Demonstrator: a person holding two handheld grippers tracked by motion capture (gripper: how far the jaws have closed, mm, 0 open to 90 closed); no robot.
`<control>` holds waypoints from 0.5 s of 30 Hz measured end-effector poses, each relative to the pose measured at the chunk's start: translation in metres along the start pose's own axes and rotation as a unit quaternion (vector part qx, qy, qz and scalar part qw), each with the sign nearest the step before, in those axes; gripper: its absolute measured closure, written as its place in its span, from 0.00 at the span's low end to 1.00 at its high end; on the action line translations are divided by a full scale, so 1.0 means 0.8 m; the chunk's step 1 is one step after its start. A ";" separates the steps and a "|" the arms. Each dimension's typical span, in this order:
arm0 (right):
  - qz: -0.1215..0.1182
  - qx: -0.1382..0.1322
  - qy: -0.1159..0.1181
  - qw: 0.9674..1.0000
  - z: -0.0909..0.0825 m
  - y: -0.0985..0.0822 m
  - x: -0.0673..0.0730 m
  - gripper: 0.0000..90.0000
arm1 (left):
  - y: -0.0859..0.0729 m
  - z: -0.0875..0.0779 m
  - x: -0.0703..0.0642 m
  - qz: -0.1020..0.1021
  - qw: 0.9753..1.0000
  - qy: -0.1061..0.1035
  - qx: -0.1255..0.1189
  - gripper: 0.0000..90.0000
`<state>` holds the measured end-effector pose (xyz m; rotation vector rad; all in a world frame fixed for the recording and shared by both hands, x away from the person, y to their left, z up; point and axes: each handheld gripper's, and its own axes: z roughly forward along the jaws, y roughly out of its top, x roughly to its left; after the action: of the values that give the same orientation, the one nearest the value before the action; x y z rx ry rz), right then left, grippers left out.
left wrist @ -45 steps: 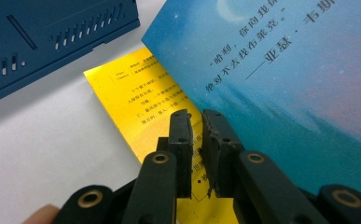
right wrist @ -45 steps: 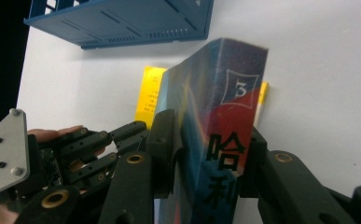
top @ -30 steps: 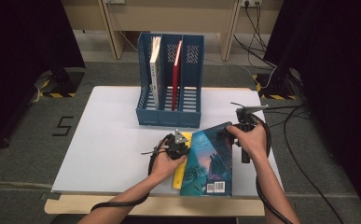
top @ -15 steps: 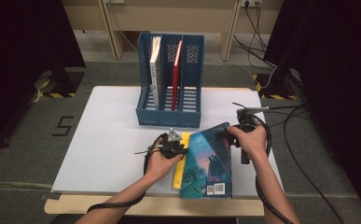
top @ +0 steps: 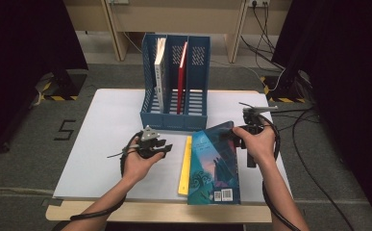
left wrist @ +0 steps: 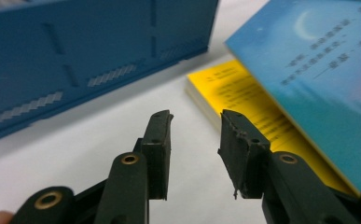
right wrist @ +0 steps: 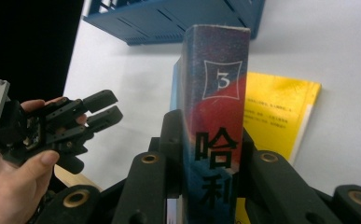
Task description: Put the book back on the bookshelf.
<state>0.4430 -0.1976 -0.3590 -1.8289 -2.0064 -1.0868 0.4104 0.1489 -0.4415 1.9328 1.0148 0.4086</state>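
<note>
We see the blue book (top: 216,163) tilted over the yellow book (top: 185,166) on the white table (top: 102,139) (its near edge seems to rest there); the right gripper (top: 235,135) clamps its spine; the left gripper (top: 160,148), just left of the books, holds nothing, its jaws having just been opening; the blue file rack (top: 176,115) stands behind.

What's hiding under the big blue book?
A yellow book lies under the blue book, which the right claw tilts up. Its left edge and top corner peek out; the rest is covered.
</note>
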 end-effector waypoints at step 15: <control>-0.034 -0.040 0.015 0.999 -0.009 0.009 0.027 0.83 | -0.011 0.002 -0.012 -0.008 0.999 -0.036 0.001 0.69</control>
<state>0.4429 -0.1859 -0.3380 -1.7833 -2.0494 -1.2222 0.4014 0.1423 -0.4485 1.9258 0.9839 0.3273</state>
